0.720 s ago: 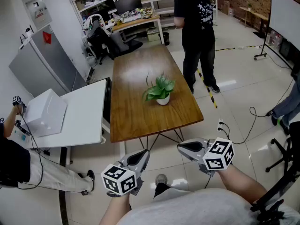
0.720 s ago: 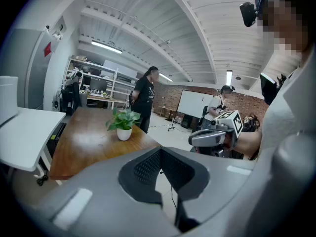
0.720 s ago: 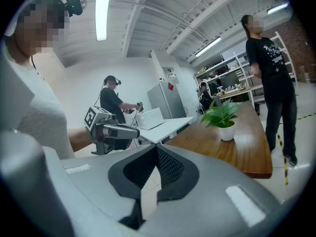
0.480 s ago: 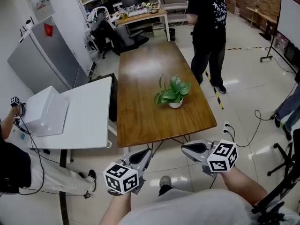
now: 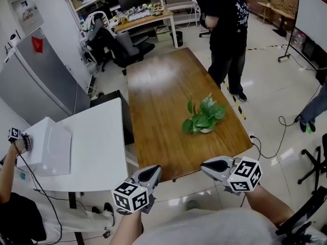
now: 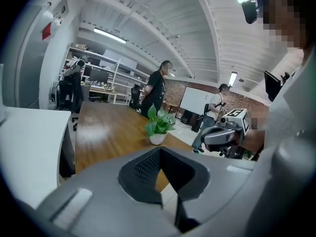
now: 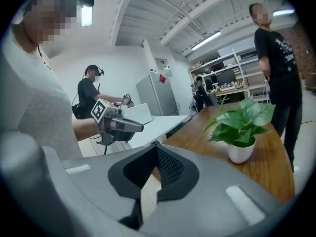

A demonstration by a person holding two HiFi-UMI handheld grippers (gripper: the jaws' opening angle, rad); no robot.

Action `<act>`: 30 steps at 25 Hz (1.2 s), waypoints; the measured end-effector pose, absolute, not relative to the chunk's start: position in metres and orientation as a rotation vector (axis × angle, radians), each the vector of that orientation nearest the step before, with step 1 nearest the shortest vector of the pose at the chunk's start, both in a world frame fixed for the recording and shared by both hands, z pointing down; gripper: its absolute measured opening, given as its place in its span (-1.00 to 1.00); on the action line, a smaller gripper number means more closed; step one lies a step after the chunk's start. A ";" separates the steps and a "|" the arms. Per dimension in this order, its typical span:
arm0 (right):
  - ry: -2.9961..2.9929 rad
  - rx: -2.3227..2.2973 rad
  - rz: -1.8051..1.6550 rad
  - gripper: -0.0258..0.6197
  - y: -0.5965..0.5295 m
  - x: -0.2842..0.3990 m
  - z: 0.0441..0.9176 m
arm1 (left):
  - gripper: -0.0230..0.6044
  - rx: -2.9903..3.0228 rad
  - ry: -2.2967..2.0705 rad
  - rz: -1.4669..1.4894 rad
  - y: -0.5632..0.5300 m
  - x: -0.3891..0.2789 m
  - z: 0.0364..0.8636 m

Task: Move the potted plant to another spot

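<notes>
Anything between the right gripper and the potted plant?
Nothing visible. The right gripper is off the near edge of the wooden table, fingers shut and empty; only bare tabletop lies between it and the potted plant.

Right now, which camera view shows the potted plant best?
The right gripper view: the potted plant stands large and near, white pot and leaves clear. The left gripper view shows it smaller; the head view sees it from above, leaves over its pot.
</notes>
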State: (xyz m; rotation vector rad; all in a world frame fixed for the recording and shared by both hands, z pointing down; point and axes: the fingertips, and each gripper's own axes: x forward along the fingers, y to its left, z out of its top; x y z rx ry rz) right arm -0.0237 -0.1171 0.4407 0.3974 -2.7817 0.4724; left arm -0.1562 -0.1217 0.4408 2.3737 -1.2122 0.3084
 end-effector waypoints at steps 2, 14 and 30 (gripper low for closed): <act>-2.769 0.442 0.440 -0.92 -0.127 -0.022 0.440 | -0.95 2.384 -1.191 0.306 -0.133 -0.159 0.444; -2.714 0.611 0.297 -0.93 -0.178 0.015 0.437 | -0.95 2.427 -1.151 0.303 -0.164 -0.137 0.440; -2.591 0.861 0.235 0.04 -0.276 0.065 0.479 | -0.95 2.395 -1.183 0.312 -0.173 -0.118 0.437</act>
